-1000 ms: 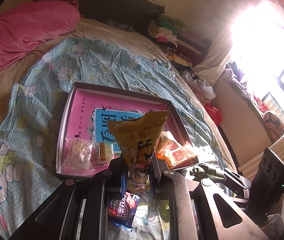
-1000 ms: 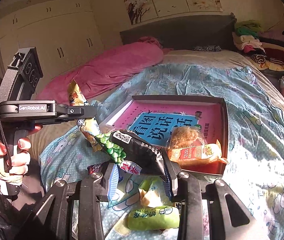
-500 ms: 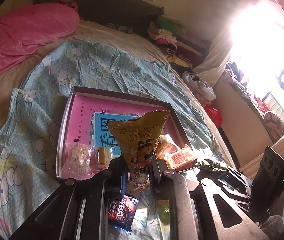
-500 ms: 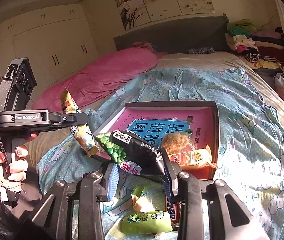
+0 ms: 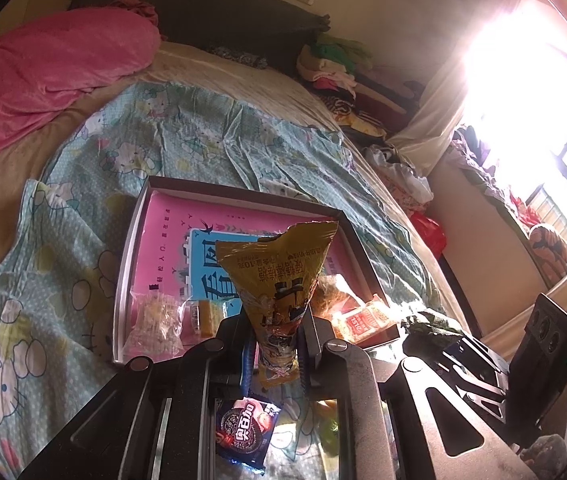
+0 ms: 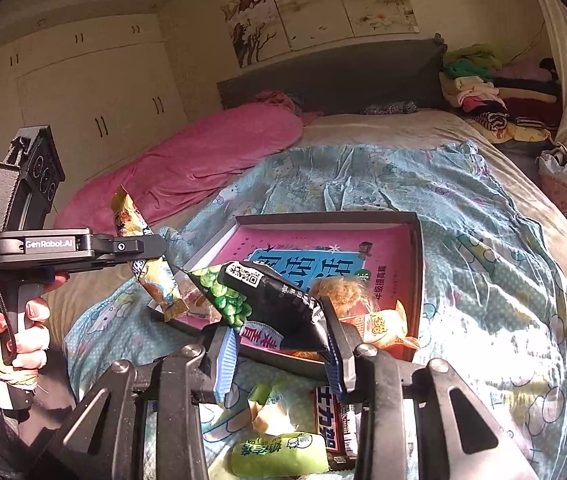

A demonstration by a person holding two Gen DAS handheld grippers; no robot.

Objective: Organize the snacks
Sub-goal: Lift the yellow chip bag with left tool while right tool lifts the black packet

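Observation:
My left gripper is shut on a yellow snack packet and holds it upright above the near edge of the pink-lined box. It also shows in the right wrist view, with the yellow packet in it. My right gripper is shut on a black pea snack bag, held above the box's near edge. The box holds a clear-wrapped snack, a small cake and an orange packet.
On the Hello Kitty sheet near me lie an Oreo packet, a green packet and a dark chocolate bar. A pink duvet lies at the far left. Folded clothes are stacked at the headboard.
Both grippers have pulled back and risen slightly with their packets, so the box looks farther away. More loose snacks show below the right gripper.

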